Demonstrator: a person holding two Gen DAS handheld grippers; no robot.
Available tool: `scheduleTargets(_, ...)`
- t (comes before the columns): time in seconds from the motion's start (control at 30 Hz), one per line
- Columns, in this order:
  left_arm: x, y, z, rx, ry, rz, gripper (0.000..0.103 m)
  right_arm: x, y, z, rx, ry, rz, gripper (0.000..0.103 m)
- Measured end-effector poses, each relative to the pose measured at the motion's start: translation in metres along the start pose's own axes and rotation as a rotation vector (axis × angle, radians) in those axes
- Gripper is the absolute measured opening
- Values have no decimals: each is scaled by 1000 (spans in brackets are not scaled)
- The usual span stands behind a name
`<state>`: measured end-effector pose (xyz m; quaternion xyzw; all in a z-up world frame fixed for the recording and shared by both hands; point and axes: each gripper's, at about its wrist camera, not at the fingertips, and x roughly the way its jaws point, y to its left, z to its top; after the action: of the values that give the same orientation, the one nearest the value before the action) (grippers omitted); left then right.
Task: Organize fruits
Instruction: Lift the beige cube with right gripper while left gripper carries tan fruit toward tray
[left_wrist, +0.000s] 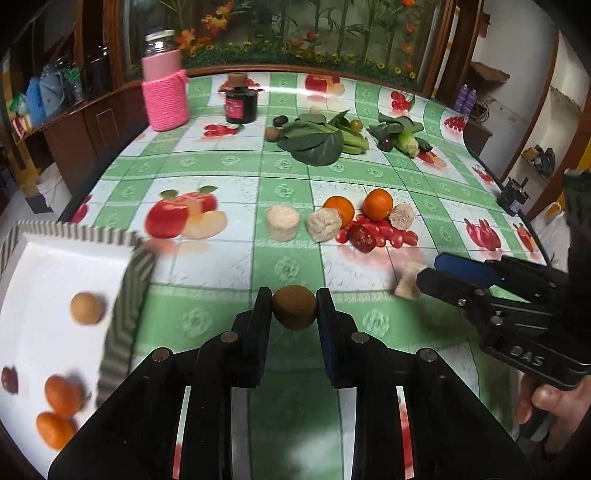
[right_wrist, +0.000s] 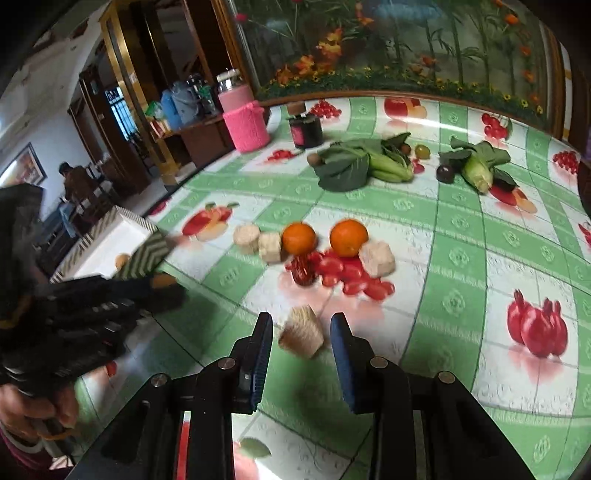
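Observation:
My left gripper (left_wrist: 293, 308) is shut on a brown kiwi (left_wrist: 294, 307), held above the tablecloth just right of the white tray (left_wrist: 74, 258). The tray holds a tan round fruit (left_wrist: 87, 308), two small oranges (left_wrist: 62, 395) and a dark fruit (left_wrist: 9, 378). My right gripper (right_wrist: 301, 332) is open around a beige fibrous cylinder (right_wrist: 301, 332); it also shows in the left wrist view (left_wrist: 408, 282). Two oranges (right_wrist: 299, 238) (right_wrist: 349, 237), a red date (right_wrist: 303, 271) and pale cylinder pieces (right_wrist: 376, 258) lie mid-table.
Leafy greens (right_wrist: 354, 162), a corn cob (right_wrist: 478, 173), a dark plum (right_wrist: 445, 172) and small round fruits lie farther back. A pink-sleeved jar (right_wrist: 245, 118) and a dark jar (right_wrist: 304, 129) stand at the far left. The table edge runs along the left.

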<state>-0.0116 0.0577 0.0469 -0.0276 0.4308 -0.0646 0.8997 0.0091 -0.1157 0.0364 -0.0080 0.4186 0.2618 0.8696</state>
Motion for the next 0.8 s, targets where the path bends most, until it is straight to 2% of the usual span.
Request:
scheduleTargets(0.1,-10,7,-7,-12,-10,4,23,-11,-3,-8,18,-34,-31,32)
scheduleTargets(0.33,-25,12,-16,-11,-40,3,23,-9,-11,-20,13,16,-98,39)
scheduleTargets(0.53,-32,13,-18,-8,-54,7,23,0,-7,-11,9,15,-51,39)
scheduleTargets(0.63,-35,16,-19,-17,-53,7,23,15,-6,-3,14,44,-47,39)
scheduleTargets(0.67,-36,16,-20,-16,-54,8,23,22,-6,-2,26,64,-13,38)
scheduleTargets(0.7,-37,16,-20,-14,-55,9,23,27,-5,-3,34,79,-7,32)
scheduleTargets(0.8,-41,18,-21,-14,-60,11,23,28,2,-7,-1,77,-46,24)
